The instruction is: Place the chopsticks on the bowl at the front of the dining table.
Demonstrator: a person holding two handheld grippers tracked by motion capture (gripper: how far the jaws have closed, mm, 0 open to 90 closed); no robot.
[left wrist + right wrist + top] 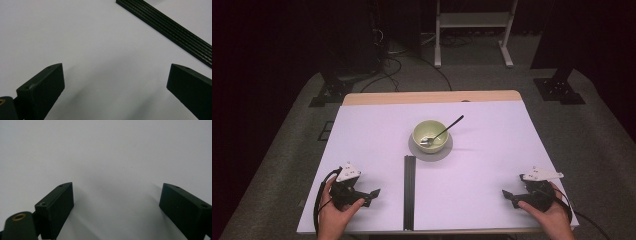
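No legible text, label, brand, number or sign appears on the tabletop [362, 130], on the bowl [430, 134] and spoon [445, 129] beyond the tongs, or on the black strip [409, 192] between them.

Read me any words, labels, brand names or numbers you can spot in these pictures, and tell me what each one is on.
No readable text: the bowl, spoon, grey mat, black ribbed strip, white table, left tool and right tool bear no words, labels or numbers.
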